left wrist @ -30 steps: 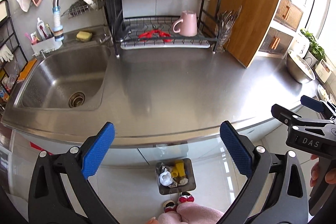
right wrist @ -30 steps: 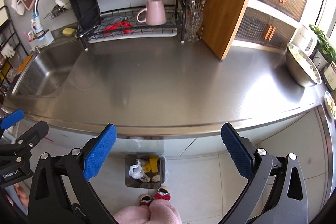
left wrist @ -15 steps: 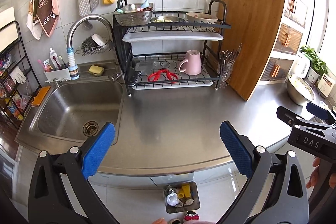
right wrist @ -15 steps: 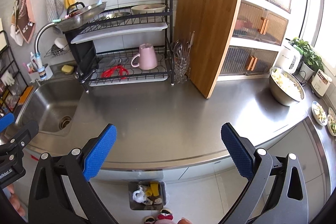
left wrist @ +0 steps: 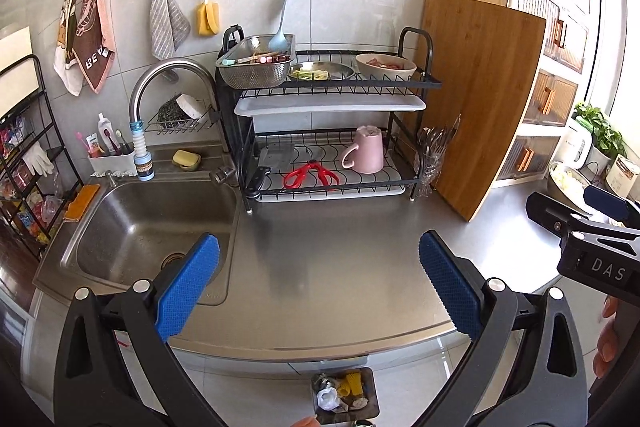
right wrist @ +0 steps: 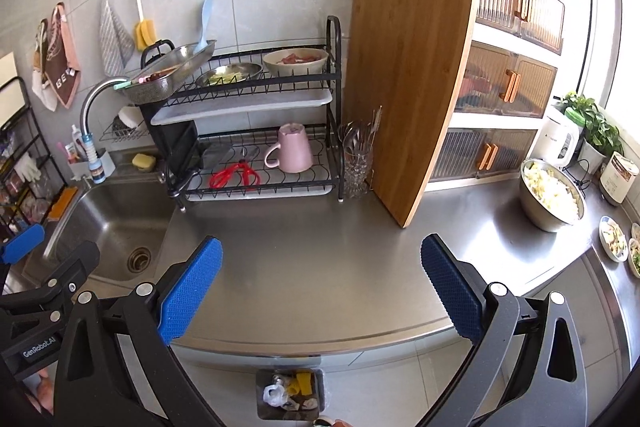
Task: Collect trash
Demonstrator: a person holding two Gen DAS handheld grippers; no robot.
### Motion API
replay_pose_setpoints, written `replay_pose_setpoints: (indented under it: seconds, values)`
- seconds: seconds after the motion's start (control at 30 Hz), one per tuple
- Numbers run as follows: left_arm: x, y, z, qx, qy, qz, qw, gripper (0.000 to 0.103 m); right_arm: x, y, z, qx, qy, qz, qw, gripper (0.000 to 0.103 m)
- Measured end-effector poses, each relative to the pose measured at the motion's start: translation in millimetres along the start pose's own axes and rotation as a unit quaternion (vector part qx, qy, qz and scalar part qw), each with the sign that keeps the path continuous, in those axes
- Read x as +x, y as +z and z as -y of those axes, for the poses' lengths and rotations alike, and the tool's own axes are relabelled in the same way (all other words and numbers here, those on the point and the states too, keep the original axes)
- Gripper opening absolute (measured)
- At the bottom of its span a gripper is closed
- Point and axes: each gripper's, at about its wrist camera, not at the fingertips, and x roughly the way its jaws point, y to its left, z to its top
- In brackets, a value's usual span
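A small dark bin (left wrist: 345,395) stands on the floor below the counter edge, holding white, yellow and grey scraps; it also shows low in the right wrist view as the bin (right wrist: 289,391). My left gripper (left wrist: 318,285) hangs open above the steel counter (left wrist: 340,259), nothing between its blue pads. My right gripper (right wrist: 320,285) is open too, empty, over the same counter (right wrist: 320,247). Each gripper appears at the edge of the other's view. No loose trash shows on the counter.
A sink (left wrist: 148,227) lies at the left with a curved tap. A black dish rack (left wrist: 332,131) holds a pink mug, red scissors and bowls. A wooden board (right wrist: 408,87) leans upright. A steel bowl of chopped food (right wrist: 552,195) and small plates sit at the right.
Both grippers have risen and tilted up, so the wall and rack fill more of the view and the bin has slid toward the bottom edge. Both stay open.
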Motion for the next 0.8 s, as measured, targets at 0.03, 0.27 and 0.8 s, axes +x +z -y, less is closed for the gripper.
replay_pose_setpoints:
  seconds: [0.03, 0.27, 0.8]
  values:
    - [0.1, 1.1, -0.4, -0.001, 0.001, 0.001, 1.0000, 0.095, -0.2, 2.0, -0.6, -0.002, 0.001, 0.001, 1.000, 0.100]
    - [0.8, 6.2, -6.4, -0.006, 0.005, 0.005, 1.0000, 0.095, 1.6, 9.5, -4.5, -0.006, 0.012, 0.005, 1.000, 0.100]
    - [5.5, 10.2, -10.9, -0.004, 0.003, 0.001, 1.0000, 0.095, 5.4, 12.3, -3.2, 0.001, 0.011, -0.001, 1.000, 0.100]
